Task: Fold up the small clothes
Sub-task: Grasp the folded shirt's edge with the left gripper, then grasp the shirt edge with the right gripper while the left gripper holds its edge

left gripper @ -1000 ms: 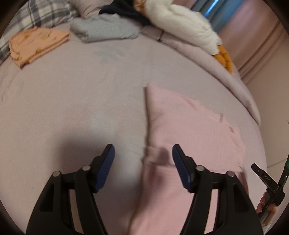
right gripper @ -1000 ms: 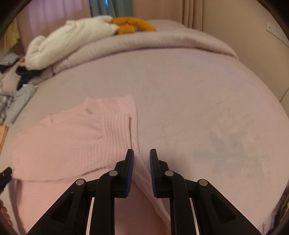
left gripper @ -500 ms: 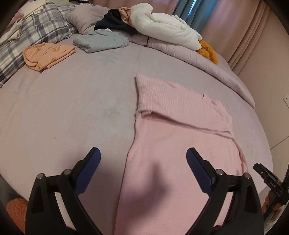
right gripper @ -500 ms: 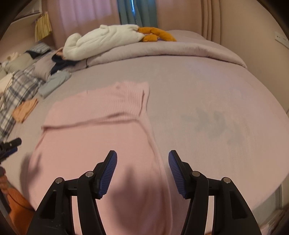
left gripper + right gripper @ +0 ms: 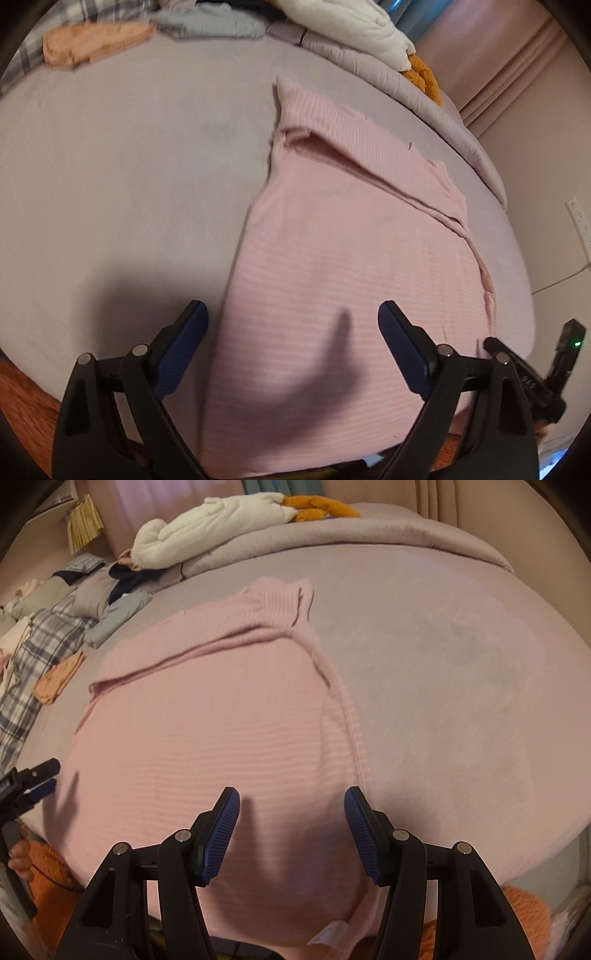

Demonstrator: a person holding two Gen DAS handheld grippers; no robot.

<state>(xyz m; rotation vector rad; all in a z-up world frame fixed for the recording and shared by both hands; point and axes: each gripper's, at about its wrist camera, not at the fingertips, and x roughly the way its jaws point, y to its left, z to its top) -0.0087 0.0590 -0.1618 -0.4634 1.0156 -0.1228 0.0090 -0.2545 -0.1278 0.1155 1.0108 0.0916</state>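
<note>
Pink ribbed top [image 5: 343, 266] is laid flat on the mauve bed [image 5: 122, 177], its long axis running away from both cameras; the near hem hangs at the bed's front edge, the far part is already folded across. Left gripper [image 5: 291, 332] is held over the near left edge, jaws spread wide, just opened further and now eased a touch inward, nothing between the pads. Right gripper [image 5: 291, 812] is held over the near right side seam, jaws released, just opened, cloth below but not pinched. Both near corners are judged equally reachable. Folded orange garment [image 5: 92, 38] lies well apart.
</note>
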